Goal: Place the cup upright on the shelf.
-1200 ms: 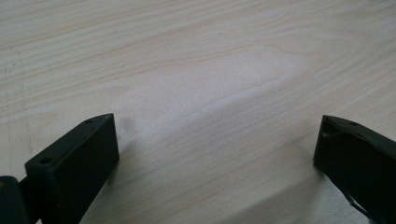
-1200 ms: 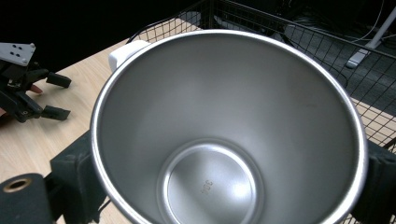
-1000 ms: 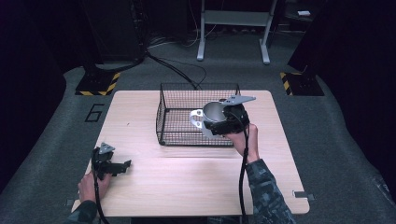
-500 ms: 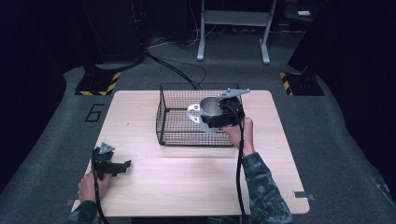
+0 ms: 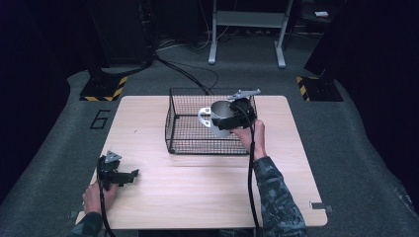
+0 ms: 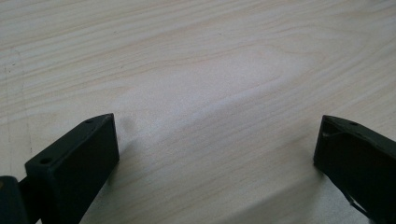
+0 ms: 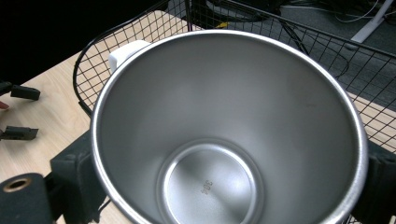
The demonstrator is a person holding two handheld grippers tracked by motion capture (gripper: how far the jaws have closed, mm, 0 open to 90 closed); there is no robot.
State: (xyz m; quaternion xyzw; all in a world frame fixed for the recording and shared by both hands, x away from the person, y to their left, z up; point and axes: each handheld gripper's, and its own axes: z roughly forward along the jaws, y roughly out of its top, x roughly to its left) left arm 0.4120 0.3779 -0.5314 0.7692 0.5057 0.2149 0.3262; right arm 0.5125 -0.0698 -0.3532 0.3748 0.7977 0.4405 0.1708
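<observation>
Steel mug point(image 5: 222, 115) is the thing in play, w/ the wire basket point(image 5: 176, 129) as landmark for everything else.

Nearest the person: left gripper point(image 5: 129, 174) rests low on the table point(image 5: 197, 197), well short of the basket on its near-left side. Its jaws stand wide apart w/ nothing btwn them but bare wood point(image 6: 210, 93); idle.

Further out: right gripper point(image 5: 236, 118) grasps the mug, one black jaw on each side of the wall, clamped on the outside just below the rim per the right gripper view. It holds the mug above the basket's right half, inside the top rim line, clear of the mesh floor as far as I can judge.

Step in hand, prob.: either lowering the mug into the basket or lifting it out; can't tell which from this alone. If lowering, next move needs a straight descent, handle kept off the right and far walls, then release once the base sits flat.

Mug point(image 7: 224, 140): brushed steel, empty and clean inside, small stamp on the base reading approx "304", tapered wall, rolled rim. White handle point(image 5: 204, 117) points toward the basket's left side.
</observation>
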